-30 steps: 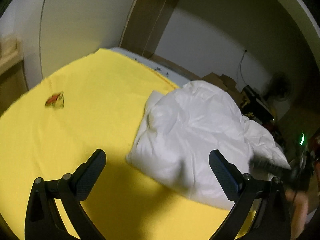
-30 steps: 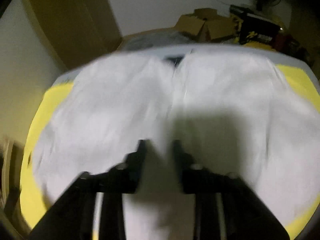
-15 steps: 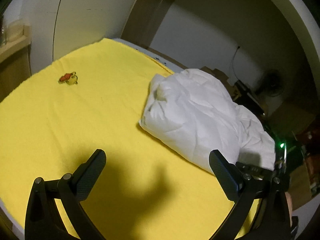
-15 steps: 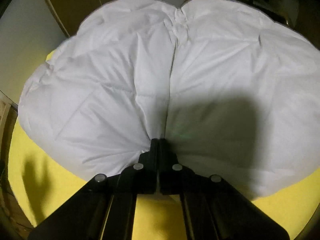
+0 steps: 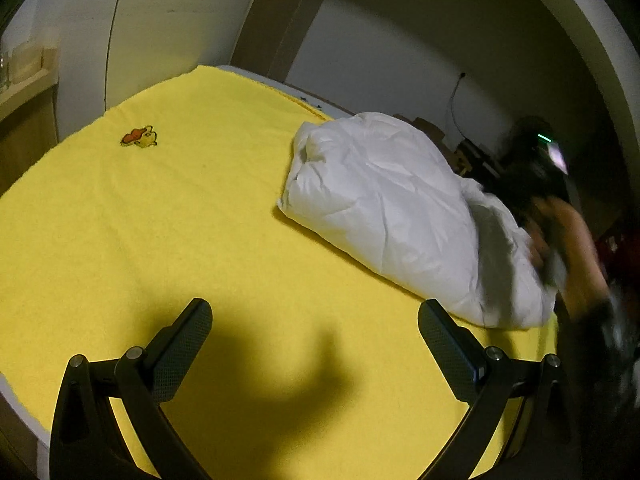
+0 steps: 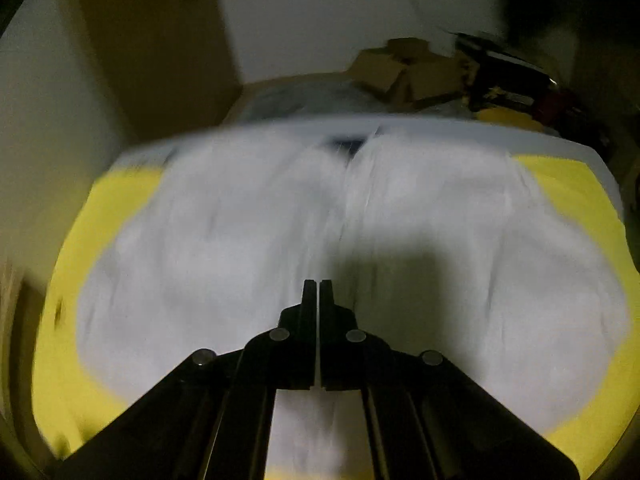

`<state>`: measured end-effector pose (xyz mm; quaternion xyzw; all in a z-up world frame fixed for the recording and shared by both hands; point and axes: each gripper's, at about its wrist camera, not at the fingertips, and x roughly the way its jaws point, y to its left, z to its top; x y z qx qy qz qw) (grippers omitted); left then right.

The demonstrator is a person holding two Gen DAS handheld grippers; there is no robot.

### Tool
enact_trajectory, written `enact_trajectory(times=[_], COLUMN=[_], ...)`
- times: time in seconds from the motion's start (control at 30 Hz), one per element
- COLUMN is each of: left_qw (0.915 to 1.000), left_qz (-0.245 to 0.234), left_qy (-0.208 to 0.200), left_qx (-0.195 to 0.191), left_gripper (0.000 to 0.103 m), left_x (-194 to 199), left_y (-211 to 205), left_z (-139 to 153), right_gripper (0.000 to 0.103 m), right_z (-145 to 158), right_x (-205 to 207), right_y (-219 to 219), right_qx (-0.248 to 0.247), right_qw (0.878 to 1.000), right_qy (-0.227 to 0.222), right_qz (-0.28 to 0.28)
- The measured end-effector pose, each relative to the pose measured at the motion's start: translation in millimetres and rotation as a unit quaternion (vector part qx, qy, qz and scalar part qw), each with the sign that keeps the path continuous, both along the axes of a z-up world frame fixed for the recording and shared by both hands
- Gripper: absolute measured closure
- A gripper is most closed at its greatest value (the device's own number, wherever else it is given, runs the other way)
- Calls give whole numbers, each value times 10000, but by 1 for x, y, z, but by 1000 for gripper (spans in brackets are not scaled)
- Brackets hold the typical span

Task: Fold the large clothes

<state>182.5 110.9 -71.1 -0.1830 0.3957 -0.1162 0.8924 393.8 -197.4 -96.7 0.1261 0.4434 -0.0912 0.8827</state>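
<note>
A puffy white padded garment (image 5: 384, 216) lies bunched on the right side of a yellow blanket (image 5: 160, 220) that covers the bed. My left gripper (image 5: 316, 332) is open and empty, above the bare yellow blanket, to the near left of the garment. In the right wrist view the garment (image 6: 240, 260) fills the middle, blurred by motion. My right gripper (image 6: 318, 286) has its jaws pressed together on a fold of the white garment at its near edge. The right hand and its gripper show as a dark blur at the right (image 5: 560, 240).
A small orange and yellow embroidered patch (image 5: 139, 139) sits on the blanket at the far left. White walls and a brown door frame (image 5: 288, 20) stand behind the bed. Cardboard boxes (image 6: 400, 68) and clutter lie beyond the far edge. A wooden shelf (image 5: 24, 92) is at the left.
My right gripper closed from slightly open onto the garment's edge, and the garment now shifts in a blur. My left gripper pulled back and stayed open.
</note>
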Motion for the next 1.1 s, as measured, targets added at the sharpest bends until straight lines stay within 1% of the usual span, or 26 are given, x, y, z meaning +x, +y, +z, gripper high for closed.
enact_trajectory(times=[0.03, 0.1, 0.13, 0.17, 0.2, 0.23, 0.27, 0.3, 0.33, 0.37, 0.4, 0.43, 0.47, 0.5, 0.57, 0.63, 0.73, 0.77, 0.83, 0.9, 0.93, 0.97, 1.0, 1.03, 1.07, 1.1], left_qw=[10000, 9999, 9999, 9998, 9997, 9996, 9994, 9993, 9992, 9993, 9994, 9995, 9995, 9996, 9997, 9998, 9998, 9997, 9996, 9995, 9994, 9991, 9981, 9969, 9950, 9915], left_qz=[1, 43, 72, 114, 178, 226, 301, 350, 369, 367, 338, 325, 306, 283, 232, 202, 115, 74, 0, -36, -23, -1, 9, -2, -13, -83], left_qy=[-26, -22, -12, -5, 2, 2, -16, -35, -34, -27, -16, -14, -22, -13, -2, 10, 89, 127, 179, 221, 244, 263, 292, 358, 451, 524], left_qx=[50, 141, 152, 152, 143, 144, 151, 145, 131, 104, 71, 54, 29, 4, -33, -73, -142, -172, -224, -234, -263, -345, -539, -697, -892, -1186], left_gripper=[0, 0, 0, 0, 0, 0, 0, 0, 0, 0, 0, 0, 0, 0, 0, 0, 0, 0, 0, 0, 0, 0, 0, 0, 0, 0], left_x=[-5, -15, -19, -23, -27, -29, -30, -29, -29, -27, -24, -22, -19, -16, -10, -5, 1, 2, 2, 1, 2, 4, 9, 13, 20, 32], left_y=[2, 10, 14, 19, 26, 31, 36, 39, 41, 42, 42, 42, 41, 40, 37, 33, 25, 23, 20, 21, 22, 23, 26, 26, 27, 28], left_z=[1, 0, 0, 0, 0, -1, 0, -1, -1, -2, -3, -3, -4, -5, -6, -8, -12, -13, -15, -16, -17, -17, -19, -20, -21, -22], right_gripper=[103, 103, 103, 103, 103, 103, 103, 103, 103, 103, 103, 103, 103, 103, 103, 103, 103, 103, 103, 102, 102, 102, 102, 102, 103, 103], right_z=[-8, -29, -46, -60, -79, -86, -85, -83, -79, -73, -63, -52, -40, -30, -21, -27, -74, -85, -86, -78, -72, -70, -76, -92, -96, -96], right_x=[23, 62, 81, 86, 87, 84, 84, 83, 81, 75, 65, 51, 30, 9, -39, -79, -87, -89, -91, -102, -111, -116, -116, -112, -114, -114], right_y=[-8, -21, -28, -31, -46, -52, -58, -56, -50, -45, -40, -38, -34, -28, -12, 6, 13, 18, 19, 13, 11, 11, 10, 10, 14, 15], right_qx=[109, 7, -101, -91, 61, 181, 237, 155, -87, -215, -192, -52, 126, 213, 242, 147, 271, -5, -134, 207, 346, 213, 124, 157, 105, 48], right_qw=[9999, 9994, 9985, 9976, 9962, 9965, 9972, 9975, 9974, 9970, 9976, 9987, 9995, 9996, 9995, 9986, 9936, 9946, 9955, 9966, 9972, 9981, 9983, 9972, 9968, 9959], right_qy=[26, 163, 301, 482, 728, 654, 506, 531, 647, 699, 621, 466, 276, 184, 186, 359, 887, 723, 465, 455, 331, 273, 307, 460, 413, 345], right_qz=[-48, -304, -441, -486, -482, -481, -493, -438, -293, -249, -237, -199, -119, -58, 101, 367, 649, 739, 809, 648, 566, 508, 478, 563, 673, 836])
